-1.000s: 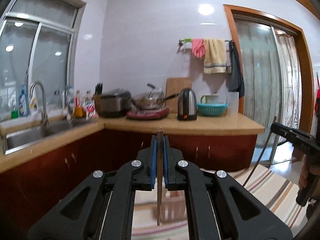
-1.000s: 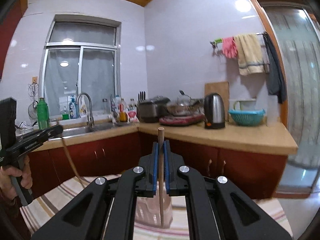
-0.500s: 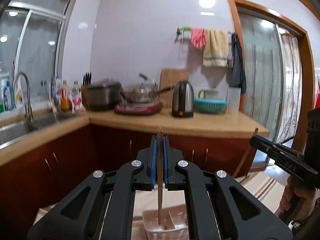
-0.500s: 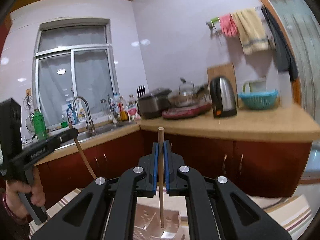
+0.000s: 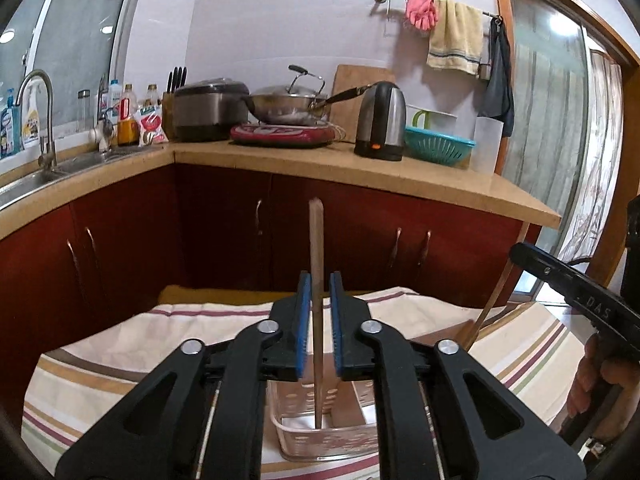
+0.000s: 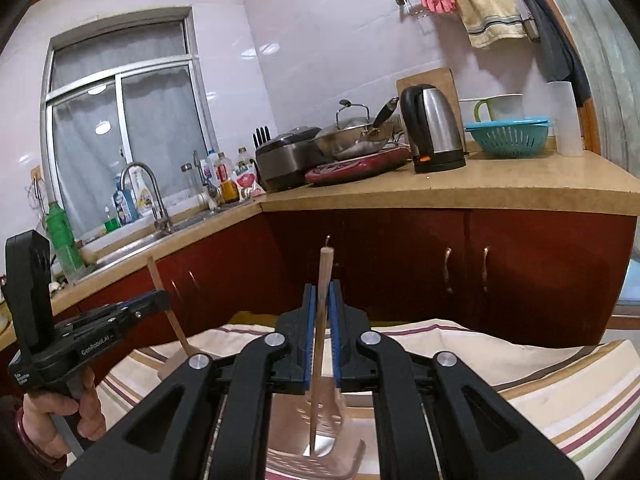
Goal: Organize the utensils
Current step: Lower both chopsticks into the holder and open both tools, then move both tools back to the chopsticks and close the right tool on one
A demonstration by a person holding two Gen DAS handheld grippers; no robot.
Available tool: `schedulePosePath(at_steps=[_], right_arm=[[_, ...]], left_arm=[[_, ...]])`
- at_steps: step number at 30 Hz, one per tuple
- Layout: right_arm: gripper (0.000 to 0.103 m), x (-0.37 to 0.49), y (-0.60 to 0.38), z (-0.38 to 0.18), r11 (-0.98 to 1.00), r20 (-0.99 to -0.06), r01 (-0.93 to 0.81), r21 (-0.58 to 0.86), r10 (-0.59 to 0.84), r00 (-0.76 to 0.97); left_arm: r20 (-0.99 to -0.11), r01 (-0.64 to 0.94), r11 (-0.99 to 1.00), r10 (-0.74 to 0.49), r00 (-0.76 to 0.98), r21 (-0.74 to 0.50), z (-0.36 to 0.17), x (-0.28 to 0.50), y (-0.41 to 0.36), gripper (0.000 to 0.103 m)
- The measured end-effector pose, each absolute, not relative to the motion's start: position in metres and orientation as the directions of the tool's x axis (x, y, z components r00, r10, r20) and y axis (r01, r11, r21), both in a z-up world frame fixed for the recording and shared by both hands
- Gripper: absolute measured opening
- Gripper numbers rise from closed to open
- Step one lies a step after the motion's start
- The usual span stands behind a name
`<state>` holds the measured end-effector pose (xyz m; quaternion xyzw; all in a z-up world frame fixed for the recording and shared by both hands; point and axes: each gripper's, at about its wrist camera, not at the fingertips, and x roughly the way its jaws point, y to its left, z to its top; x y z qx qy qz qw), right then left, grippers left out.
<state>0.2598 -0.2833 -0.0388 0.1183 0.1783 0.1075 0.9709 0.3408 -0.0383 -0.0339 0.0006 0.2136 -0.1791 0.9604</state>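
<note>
Left gripper (image 5: 320, 280): we read its jaws as slightly released; a narrow gap shows between the right blue pad and the stick.
Left chopstick (image 5: 316, 240): slim brown wooden rod with a squared top. Its long axis is upright, and its lower tip points down into the basket.
Right gripper (image 6: 322, 288): we read its jaws as likewise parted, with thin gaps beside the stick.
Right chopstick (image 6: 325, 268): a light wooden rod with a round, flat-cut top end. Its long axis leans a little to the right at the top, and its narrow tip points down into the basket.
Basket (image 5: 320, 446): clear plastic with perforated walls and inner dividers. We cannot tell which compartment each tip occupies.
Desk: covered by a cream cloth (image 5: 120, 344) with brown, red and green stripes, on which the basket stands.
Cabinet doors (image 5: 224, 220): glossy red-brown, with metal handles, behind the desk.
Kettle (image 5: 380, 120): brushed steel body with black base and handle, farthest back.
</note>
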Motion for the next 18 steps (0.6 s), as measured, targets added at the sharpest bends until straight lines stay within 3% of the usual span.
schedulePosePath(at_steps=[2, 8, 18], right_arm=[[0.037, 0.261, -0.284, -0.039, 0.953, -0.324, -0.158, 0.258, 0.239, 0.915], [0.056, 0.250, -0.288, -0.039, 0.967, -0.335, -0.122, 0.224, 0.194, 0.922], [0.058, 0.172, -0.302, -0.043, 0.983, -0.367, -0.073, 0.171, 0.133, 0.921]], left_arm=[[-0.412, 0.328, 0.941, -0.330, 0.849, -0.078, -0.036, 0.341, -0.036, 0.038], [-0.397, 0.306, 0.950, -0.306, 0.866, -0.064, -0.034, 0.331, -0.030, 0.058], [-0.383, 0.272, 0.961, -0.272, 0.883, -0.055, -0.037, 0.267, -0.009, 0.070]])
